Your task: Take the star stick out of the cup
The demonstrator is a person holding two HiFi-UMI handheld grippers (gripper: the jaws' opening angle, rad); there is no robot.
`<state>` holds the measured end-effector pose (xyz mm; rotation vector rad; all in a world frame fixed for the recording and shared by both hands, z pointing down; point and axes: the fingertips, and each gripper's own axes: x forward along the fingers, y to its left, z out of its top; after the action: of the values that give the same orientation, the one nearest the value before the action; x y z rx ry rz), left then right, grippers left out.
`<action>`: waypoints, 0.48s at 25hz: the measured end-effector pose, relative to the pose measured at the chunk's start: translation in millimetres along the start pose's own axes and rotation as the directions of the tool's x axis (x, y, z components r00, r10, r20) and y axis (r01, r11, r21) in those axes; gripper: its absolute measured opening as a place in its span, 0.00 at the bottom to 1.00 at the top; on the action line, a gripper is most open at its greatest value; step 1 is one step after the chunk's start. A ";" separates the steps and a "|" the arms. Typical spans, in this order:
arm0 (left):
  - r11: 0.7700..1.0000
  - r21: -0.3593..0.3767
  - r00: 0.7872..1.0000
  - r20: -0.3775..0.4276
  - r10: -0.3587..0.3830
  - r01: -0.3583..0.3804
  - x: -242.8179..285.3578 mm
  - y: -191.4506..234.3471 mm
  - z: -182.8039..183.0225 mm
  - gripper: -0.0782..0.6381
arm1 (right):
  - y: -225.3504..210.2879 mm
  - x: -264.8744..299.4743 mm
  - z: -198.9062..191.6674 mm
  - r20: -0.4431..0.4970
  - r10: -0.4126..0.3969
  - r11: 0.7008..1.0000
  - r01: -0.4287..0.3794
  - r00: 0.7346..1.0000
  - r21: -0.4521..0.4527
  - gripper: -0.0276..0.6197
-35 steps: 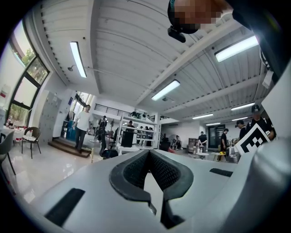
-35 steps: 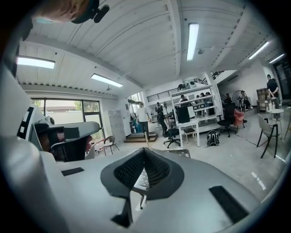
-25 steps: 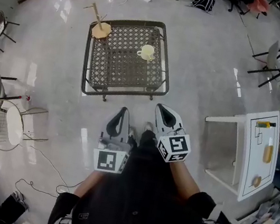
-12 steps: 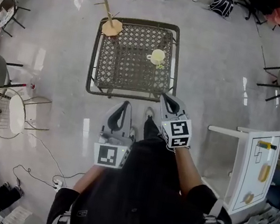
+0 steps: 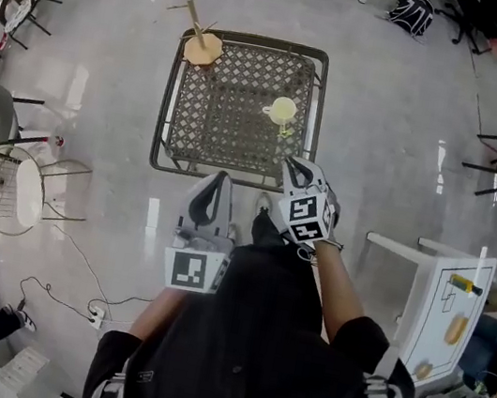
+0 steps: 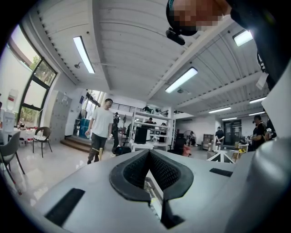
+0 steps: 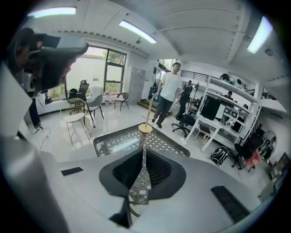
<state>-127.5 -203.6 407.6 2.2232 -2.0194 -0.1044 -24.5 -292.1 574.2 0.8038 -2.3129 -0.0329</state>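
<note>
A pale yellow cup (image 5: 283, 110) stands on the dark lattice table (image 5: 185, 125), toward its right side. A thin greenish stick (image 5: 286, 131) pokes out of the cup toward me; its star end is too small to make out. My right gripper (image 5: 293, 163) is shut and empty, its tip over the table's near edge, short of the cup. My left gripper (image 5: 222, 177) is shut and empty, just off the near edge. The right gripper view shows the shut jaws (image 7: 143, 152) over the table (image 7: 113, 142), hiding the cup. The left gripper (image 6: 148, 154) points up at the room.
A wooden stand with a pole (image 5: 203, 46) sits on the table's far left corner, also seen as a wooden stand (image 7: 145, 129) ahead of the right jaws. A person (image 7: 168, 95) stands beyond the table. A white table (image 5: 444, 304) is at my right, chairs (image 5: 17, 191) at my left.
The table has come closer as I stepped toward it. My right gripper has moved forward to the table's near edge. Both grippers stay shut.
</note>
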 end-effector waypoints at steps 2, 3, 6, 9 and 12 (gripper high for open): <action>1.000 0.001 1.000 -0.008 0.009 -0.009 9.9 2.0 -1.5 0.13 | -4.0 14.7 -4.4 -0.038 0.017 0.997 -0.019 0.999 -0.070 0.06; 1.000 0.002 1.000 -0.009 0.012 -0.012 14.5 2.8 -1.8 0.13 | -5.1 22.3 -8.0 -0.061 0.026 0.994 -0.032 0.998 -0.105 0.06; 1.000 0.003 1.000 -0.016 0.020 -0.020 28.3 5.5 -3.0 0.13 | -5.8 46.0 -22.4 -0.130 0.058 0.974 -0.084 0.990 -0.209 0.08; 1.000 0.000 0.999 -0.020 0.027 -0.027 41.9 7.6 -5.3 0.13 | -8.9 67.0 -39.7 -0.190 0.070 0.945 -0.126 0.979 -0.301 0.10; 0.999 -0.005 0.999 -0.033 0.037 -0.037 53.5 9.3 -8.1 0.13 | -16.2 84.6 -53.8 -0.239 0.054 0.909 -0.147 0.969 -0.390 0.13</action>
<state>-130.3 -257.2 419.2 2.1686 -2.0396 -0.0695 -31.8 -342.4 662.3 0.4484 -2.0308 -0.3489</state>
